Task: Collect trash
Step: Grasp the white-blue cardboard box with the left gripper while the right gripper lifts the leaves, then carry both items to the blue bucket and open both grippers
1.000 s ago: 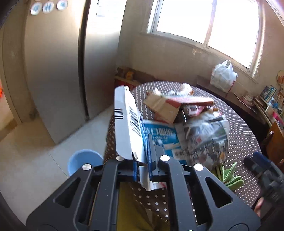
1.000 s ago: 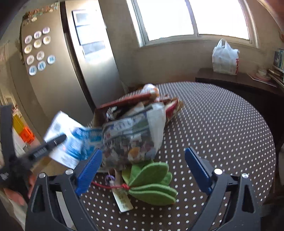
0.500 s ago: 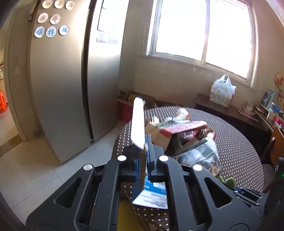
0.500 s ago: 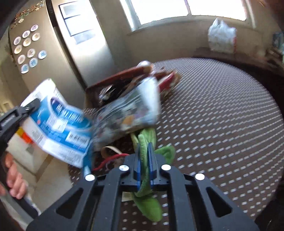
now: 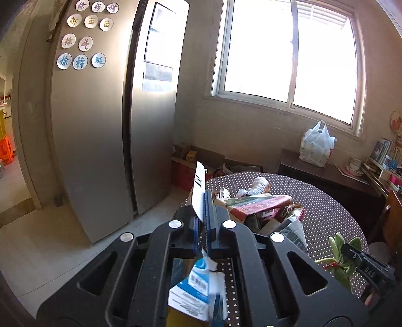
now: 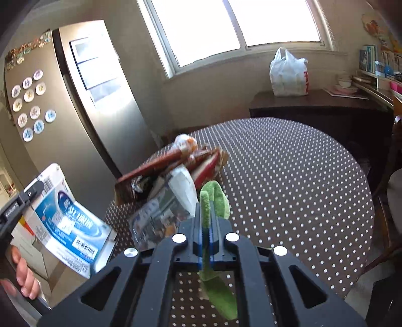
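Left gripper (image 5: 204, 221) clamped on flattened blue-white carton (image 6: 67, 223), held off the worktop's (image 6: 289, 181) left edge. Right gripper (image 6: 206, 234) clamped on green felt piece (image 6: 213, 198), apparently lifted clear. Remaining trash pile (image 6: 173, 176) sits on the worktop near the fridge (image 5: 100, 125).

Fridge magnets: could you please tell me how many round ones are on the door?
11 magnets on the fridge door: three in the top row, three below, two next, three in the bottom row. None looks hidden.
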Demonstrator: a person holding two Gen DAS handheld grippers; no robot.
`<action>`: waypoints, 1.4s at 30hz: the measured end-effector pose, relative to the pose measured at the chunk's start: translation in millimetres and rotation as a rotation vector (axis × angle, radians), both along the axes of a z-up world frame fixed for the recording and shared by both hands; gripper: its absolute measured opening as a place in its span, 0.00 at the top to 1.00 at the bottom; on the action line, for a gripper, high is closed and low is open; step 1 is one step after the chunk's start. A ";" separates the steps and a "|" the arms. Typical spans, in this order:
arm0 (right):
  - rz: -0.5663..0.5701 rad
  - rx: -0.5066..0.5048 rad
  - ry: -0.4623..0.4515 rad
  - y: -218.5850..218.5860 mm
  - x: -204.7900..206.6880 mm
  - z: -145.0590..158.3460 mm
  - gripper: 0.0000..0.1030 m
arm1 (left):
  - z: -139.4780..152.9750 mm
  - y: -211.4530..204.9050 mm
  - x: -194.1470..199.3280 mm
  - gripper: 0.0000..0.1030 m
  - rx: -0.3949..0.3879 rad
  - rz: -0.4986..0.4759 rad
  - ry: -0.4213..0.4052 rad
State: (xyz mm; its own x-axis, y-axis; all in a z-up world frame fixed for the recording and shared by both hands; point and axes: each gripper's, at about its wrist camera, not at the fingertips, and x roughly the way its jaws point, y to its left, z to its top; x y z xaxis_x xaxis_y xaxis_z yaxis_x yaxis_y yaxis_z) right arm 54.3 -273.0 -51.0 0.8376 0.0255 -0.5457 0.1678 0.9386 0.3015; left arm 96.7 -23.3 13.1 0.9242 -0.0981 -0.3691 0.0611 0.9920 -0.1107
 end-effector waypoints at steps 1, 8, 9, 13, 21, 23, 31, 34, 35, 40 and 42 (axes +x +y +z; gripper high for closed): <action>-0.007 0.000 -0.009 -1.4 1.1 4.0 0.96 | 1.6 0.5 0.0 0.96 0.002 0.004 -0.005; 0.004 0.003 -0.052 5.1 5.2 20.0 0.96 | 4.5 8.5 5.4 0.96 -0.005 0.024 -0.007; 0.011 0.000 -0.055 7.5 5.1 22.3 0.96 | 4.8 11.2 5.2 0.96 -0.008 0.026 -0.008; 0.059 -0.001 -0.077 20.7 7.3 32.6 0.96 | 6.4 22.8 3.0 0.96 -0.010 0.053 -0.015; 0.218 0.002 -0.161 72.1 22.5 60.5 0.96 | 3.8 66.3 -0.6 0.96 -0.007 0.158 -0.014; 0.265 -0.003 -0.177 89.7 29.7 67.3 0.96 | 1.5 81.4 -0.1 0.96 -0.009 0.188 -0.007; 0.435 0.003 -0.182 161.5 59.3 75.5 0.96 | -12.4 133.5 6.6 0.96 -0.024 0.272 0.031; 0.487 0.003 -0.165 189.7 73.5 73.0 0.96 | -19.9 149.7 15.4 0.96 -0.022 0.287 0.051; 0.499 -0.001 -0.151 199.8 80.5 69.9 0.96 | -23.2 155.1 19.0 0.96 -0.022 0.289 0.060; 0.541 -0.008 -0.065 242.5 114.5 46.6 0.96 | -43.4 176.5 41.5 0.96 -0.031 0.291 0.117; 0.550 -0.015 -0.024 256.0 128.9 34.4 0.96 | -55.5 185.2 55.4 0.96 -0.037 0.288 0.153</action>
